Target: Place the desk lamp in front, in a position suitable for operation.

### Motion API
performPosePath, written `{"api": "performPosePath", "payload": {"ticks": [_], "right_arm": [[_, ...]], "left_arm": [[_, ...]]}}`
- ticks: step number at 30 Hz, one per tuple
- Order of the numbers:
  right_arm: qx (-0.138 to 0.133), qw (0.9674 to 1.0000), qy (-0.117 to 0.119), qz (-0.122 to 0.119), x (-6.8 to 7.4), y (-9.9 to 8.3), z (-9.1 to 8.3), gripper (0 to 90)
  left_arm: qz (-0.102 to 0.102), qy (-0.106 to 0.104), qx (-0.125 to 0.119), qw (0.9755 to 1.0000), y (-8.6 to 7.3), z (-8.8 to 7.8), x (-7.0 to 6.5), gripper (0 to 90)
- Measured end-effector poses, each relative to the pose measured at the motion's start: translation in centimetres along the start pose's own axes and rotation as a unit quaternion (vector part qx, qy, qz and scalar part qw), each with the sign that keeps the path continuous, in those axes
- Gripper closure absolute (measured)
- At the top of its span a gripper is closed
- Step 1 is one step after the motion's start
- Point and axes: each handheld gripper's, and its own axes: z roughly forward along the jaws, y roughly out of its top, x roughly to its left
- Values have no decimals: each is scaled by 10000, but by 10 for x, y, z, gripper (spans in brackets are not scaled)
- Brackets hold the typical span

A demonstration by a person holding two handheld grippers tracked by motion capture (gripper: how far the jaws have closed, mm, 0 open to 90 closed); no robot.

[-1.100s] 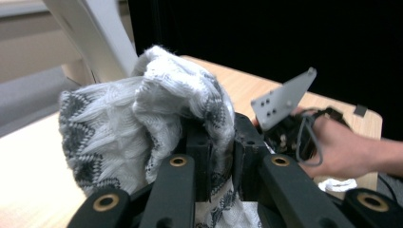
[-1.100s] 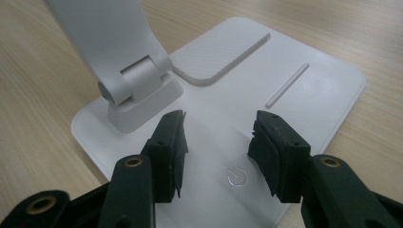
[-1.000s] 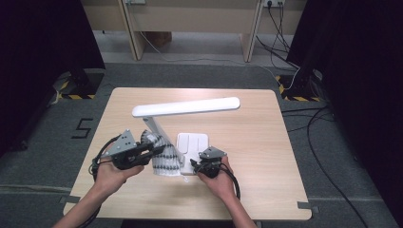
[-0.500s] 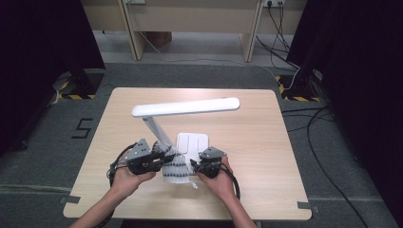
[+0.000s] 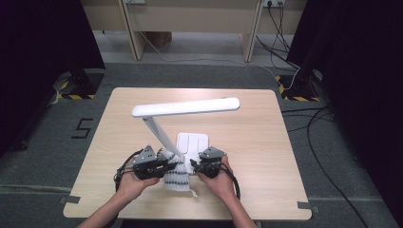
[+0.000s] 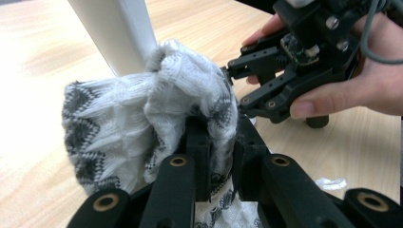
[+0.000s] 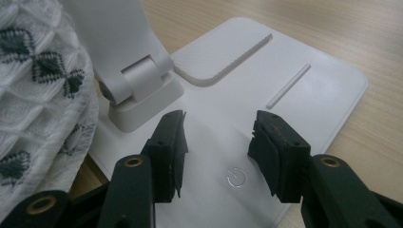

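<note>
On the pale wooden table (image 5: 247, 142), the left gripper (image 5: 164, 166) has come down beside the white desk lamp (image 5: 185, 107) — jaws clamped on the grey-and-white patterned knitted cloth (image 6: 142, 109), which now rests against the lamp's stem. The right gripper (image 7: 218, 142) hovers over the lamp's flat white base (image 7: 285, 71), jaws apart — likely steadying comes next.

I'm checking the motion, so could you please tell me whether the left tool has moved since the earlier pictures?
Yes. The left tool, shut on the cloth, came toward the table's near edge, away from the lamp head.

- Knit cloth (image 5: 177, 176): white w/ grey zigzags, soft, bunched up, lying at table's near edge, right by lamp pole (image 5: 162, 137).
- Lamp base (image 5: 192, 144): flat, white.
</note>
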Motion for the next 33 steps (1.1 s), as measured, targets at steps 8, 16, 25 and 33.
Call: {"api": "performPosePath", "payload": {"ticks": [8,16,25,33], "right_arm": [[37,10000,33,24,0,1,0,509],[183,9995,258,-87,-1,11,-12,468],[-94,9943,986,-387,23,26,-40,405],[80,9896,1229,-738,46,21,-34,330]], "left_arm": [[-30,-11,-17,10000,-1,-4,-1,794],[-85,-56,-71,9999,0,-7,-1,791],[-138,-60,-65,9999,-1,-5,-1,790],[-123,-81,-61,9999,1,-4,-2,790]]}}
